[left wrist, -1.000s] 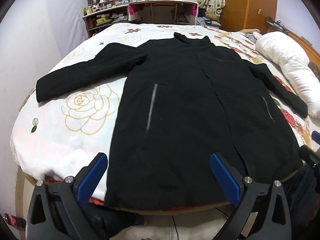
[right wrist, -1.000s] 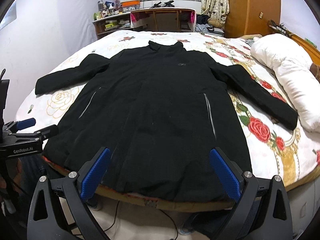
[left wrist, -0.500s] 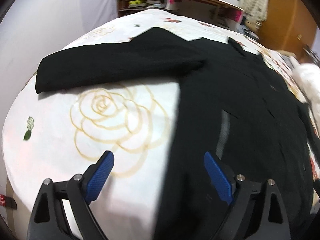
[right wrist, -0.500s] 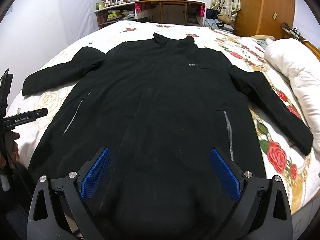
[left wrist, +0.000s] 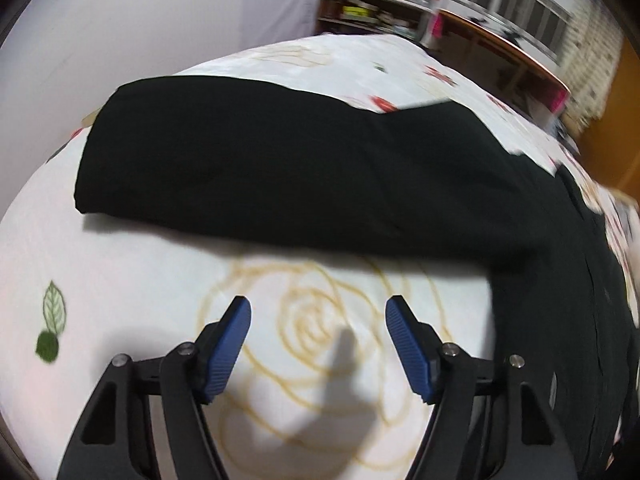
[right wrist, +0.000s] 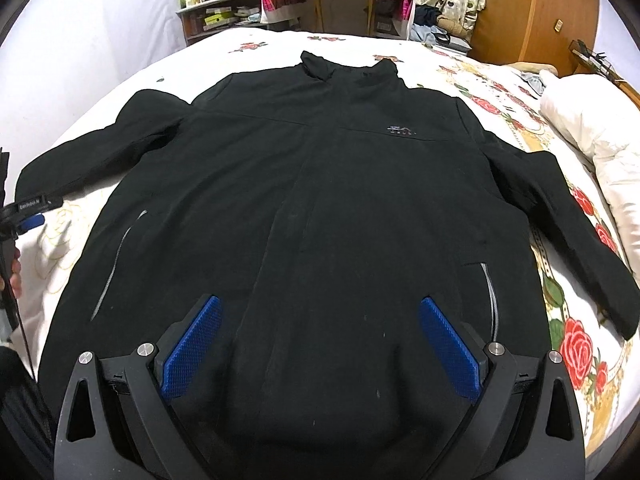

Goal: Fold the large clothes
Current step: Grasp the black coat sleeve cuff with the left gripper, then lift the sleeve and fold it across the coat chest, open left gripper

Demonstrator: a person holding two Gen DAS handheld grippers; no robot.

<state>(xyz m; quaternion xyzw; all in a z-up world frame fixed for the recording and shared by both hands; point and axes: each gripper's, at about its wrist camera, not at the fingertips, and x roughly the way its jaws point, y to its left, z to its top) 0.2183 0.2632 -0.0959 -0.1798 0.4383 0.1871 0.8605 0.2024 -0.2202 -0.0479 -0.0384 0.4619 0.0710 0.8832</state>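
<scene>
A large black coat [right wrist: 320, 208] lies flat and face up on the bed, collar at the far end, both sleeves spread out. Its left sleeve [left wrist: 280, 176] fills the left wrist view. My left gripper [left wrist: 318, 320] is open and empty, low over the sheet just short of that sleeve; it also shows at the left edge of the right wrist view [right wrist: 30, 216]. My right gripper [right wrist: 320, 320] is open and empty over the coat's lower middle. The right sleeve [right wrist: 568, 232] lies toward the pillow.
The bed has a white rose-print sheet [left wrist: 140, 300]. A white pillow [right wrist: 600, 128] lies at the right. A desk [right wrist: 336, 0] and a cluttered shelf [right wrist: 216, 12] stand beyond the bed's far end. A wooden wardrobe [right wrist: 532, 12] is at the back right.
My left gripper has moved forward and left from the hem to the left sleeve, with its jaws narrower. My right gripper has moved forward over the coat's body.
</scene>
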